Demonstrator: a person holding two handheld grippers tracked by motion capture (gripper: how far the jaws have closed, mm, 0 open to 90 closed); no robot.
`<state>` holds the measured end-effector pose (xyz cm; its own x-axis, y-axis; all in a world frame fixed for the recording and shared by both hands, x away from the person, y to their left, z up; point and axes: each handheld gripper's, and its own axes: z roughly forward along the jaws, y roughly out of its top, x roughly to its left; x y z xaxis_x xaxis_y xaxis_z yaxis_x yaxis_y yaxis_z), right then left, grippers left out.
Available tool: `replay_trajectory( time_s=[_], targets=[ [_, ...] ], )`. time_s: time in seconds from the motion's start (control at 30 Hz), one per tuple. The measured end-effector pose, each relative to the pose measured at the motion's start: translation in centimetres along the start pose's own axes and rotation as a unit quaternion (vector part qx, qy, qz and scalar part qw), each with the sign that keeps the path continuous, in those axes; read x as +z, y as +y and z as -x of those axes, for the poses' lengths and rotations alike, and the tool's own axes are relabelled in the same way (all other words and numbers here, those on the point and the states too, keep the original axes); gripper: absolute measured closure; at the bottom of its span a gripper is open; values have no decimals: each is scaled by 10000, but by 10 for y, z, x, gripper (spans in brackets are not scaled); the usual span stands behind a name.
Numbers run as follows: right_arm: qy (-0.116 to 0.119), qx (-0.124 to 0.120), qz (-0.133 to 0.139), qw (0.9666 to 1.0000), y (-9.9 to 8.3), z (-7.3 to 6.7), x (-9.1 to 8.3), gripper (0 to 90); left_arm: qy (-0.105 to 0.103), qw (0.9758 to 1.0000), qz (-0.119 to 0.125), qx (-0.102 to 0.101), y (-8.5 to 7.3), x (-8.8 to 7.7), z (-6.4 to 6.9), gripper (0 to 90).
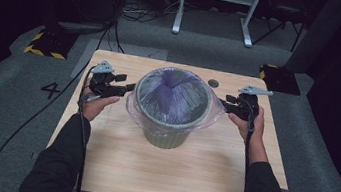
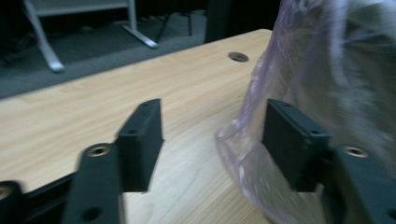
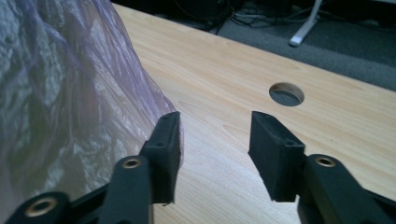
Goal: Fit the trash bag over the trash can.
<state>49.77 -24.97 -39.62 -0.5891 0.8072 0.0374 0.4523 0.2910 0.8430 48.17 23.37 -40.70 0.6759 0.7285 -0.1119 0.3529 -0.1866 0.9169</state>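
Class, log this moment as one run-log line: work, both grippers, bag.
work: lining bin | left gripper: open beside bag | right gripper: open beside bag | bag: draped over rim, hem loose

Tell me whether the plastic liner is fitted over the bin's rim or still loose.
Fitted: the translucent purple plastic liner is folded outward over the rim of the round grey-green ribbed bin, its edge hanging down around the outside.

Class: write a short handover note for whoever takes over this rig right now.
Left gripper: jaws open, bag edge beside one jaw, nothing gripped.
Right gripper: jaws open, nothing between them, bag beside it.
Bin stands mid-table, lined with the clear purple bag.
Done: bag rim folded over the bin's top.
Left: probably tidy the loose skirt hanging outside, then withdraw.
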Motion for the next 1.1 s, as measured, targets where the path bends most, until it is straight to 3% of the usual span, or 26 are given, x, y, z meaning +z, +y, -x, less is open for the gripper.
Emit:
replay_trajectory(
  time_s=[0.2, 0.3, 0.4, 0.43, 0.47, 0.57, 0.67, 0.8, 0.83, 0.9, 0.97, 1.0, 1.03, 1.07, 1.1],
  targets=[
    [129, -423, 221, 9988, 1, -4, -28, 401, -218, 9991, 19, 353, 2, -22, 15, 236],
    [27, -535, 360, 9979, 0, -8, -41, 351, -459, 9962, -83, 734, -5, -31, 35, 205],
    [38, -693, 488, 9964, -2, -10, -53, 316, -609, 9932, -250, 961, -14, -33, 52, 185],
    [45, -772, 513, 9957, -2, -11, -56, 312, -609, 9932, -250, 961, -14, -33, 52, 186],
    [72, -843, 539, 9950, -3, -13, -60, 303, -665, 9916, -337, 1052, -19, -33, 62, 186],
    [282, -1197, 559, 9908, -6, -25, -67, 280, -784, 9896, -411, 1138, -24, -31, 74, 185],
    [487, -1638, 477, 9841, -11, -43, -68, 266, -862, 9887, -417, 1155, -28, -27, 81, 185],
    [316, -2218, 272, 9742, -20, -70, -65, 235, -752, 9886, -569, 1175, -30, -18, 88, 204],
    [316, -2218, 272, 9742, -20, -70, -65, 235, -752, 9886, -569, 1175, -30, -18, 88, 220],
    [293, -2351, 311, 9710, -24, -81, -62, 237, -718, 9887, -588, 1174, -30, -14, 90, 264],
    [224, -2428, 333, 9693, -25, -87, -59, 297, -678, 9883, -595, 1231, -29, -13, 91, 340],
    [192, -2472, 356, 9681, -25, -89, -58, 362, -644, 9885, -581, 1240, -30, -13, 91, 437],
    [192, -2472, 356, 9681, -25, -89, -58, 362, -644, 9885, -581, 1240, -30, -13, 91, 568],
    [59, -2513, 403, 9670, -24, -93, -55, 507, -657, 9873, -631, 1300, -30, -11, 91, 607],
    [59, -2513, 403, 9670, -24, -93, -55, 507, -657, 9873, -631, 1300, -30, -11, 91, 676]
  ],
)
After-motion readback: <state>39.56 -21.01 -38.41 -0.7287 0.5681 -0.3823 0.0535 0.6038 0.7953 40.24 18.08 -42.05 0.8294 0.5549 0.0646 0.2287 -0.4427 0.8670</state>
